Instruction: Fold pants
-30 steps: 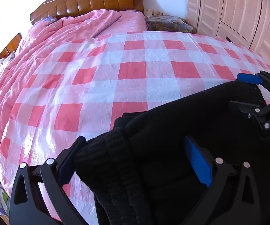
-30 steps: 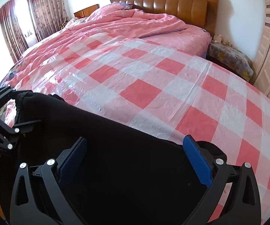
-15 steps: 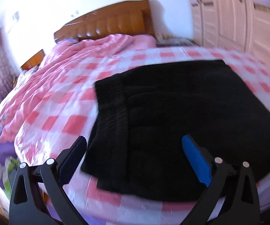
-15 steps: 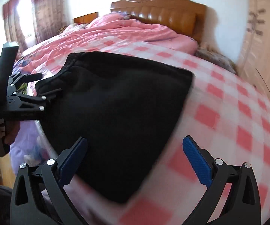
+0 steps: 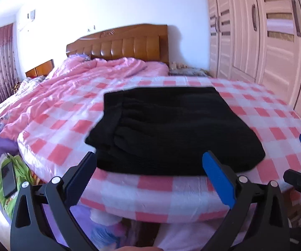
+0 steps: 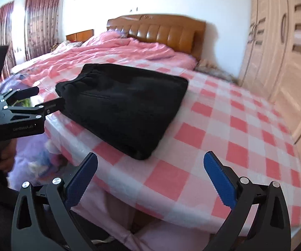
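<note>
Black pants (image 5: 171, 129) lie folded in a flat rectangle on the pink-and-white checked sheet (image 5: 129, 190), waistband toward the left. In the right wrist view the same pants (image 6: 125, 104) rest near the bed's front edge. My left gripper (image 5: 150, 177) is open, back from the bed edge with nothing between its fingers; from the right wrist view the left gripper (image 6: 43, 97) stands open just left of the waistband. My right gripper (image 6: 150, 179) is open and empty, off the front edge of the bed.
A crumpled pink duvet (image 5: 77, 83) and a wooden headboard (image 5: 119, 44) lie beyond the pants. A tall wardrobe (image 5: 265, 31) lines the right side. A phone (image 5: 8, 175) lies on green and purple bedding at the lower left. Curtains (image 6: 39, 23) hang at the far left.
Both grippers have let go of the pants and pulled back from the bed. The pants now lie folded and flat on the checked sheet.
</note>
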Demonstrator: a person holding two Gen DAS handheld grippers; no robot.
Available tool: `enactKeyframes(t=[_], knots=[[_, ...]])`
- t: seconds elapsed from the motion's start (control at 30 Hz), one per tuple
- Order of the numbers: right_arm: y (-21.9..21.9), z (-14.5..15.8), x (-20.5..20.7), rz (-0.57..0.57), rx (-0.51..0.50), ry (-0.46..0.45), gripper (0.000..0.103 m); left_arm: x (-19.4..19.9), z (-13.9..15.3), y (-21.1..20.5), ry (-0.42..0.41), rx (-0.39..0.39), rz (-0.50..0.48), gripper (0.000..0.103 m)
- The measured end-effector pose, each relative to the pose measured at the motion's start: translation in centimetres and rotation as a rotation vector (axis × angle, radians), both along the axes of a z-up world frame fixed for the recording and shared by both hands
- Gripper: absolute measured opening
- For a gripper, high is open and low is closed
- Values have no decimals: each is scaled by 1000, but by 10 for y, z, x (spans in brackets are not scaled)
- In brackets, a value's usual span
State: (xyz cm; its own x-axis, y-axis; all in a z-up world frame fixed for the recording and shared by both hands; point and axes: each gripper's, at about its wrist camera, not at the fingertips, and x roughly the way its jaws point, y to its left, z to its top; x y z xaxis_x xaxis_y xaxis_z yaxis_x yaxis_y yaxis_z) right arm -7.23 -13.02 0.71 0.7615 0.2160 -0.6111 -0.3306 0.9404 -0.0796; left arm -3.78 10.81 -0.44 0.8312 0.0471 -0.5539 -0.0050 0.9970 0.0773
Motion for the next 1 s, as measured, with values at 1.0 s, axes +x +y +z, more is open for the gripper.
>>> enactKeyframes(t=[1.0], knots=[[-21,0,-29,-75,83,-143,98,-22,-5,-19,-43,44,-10,101]])
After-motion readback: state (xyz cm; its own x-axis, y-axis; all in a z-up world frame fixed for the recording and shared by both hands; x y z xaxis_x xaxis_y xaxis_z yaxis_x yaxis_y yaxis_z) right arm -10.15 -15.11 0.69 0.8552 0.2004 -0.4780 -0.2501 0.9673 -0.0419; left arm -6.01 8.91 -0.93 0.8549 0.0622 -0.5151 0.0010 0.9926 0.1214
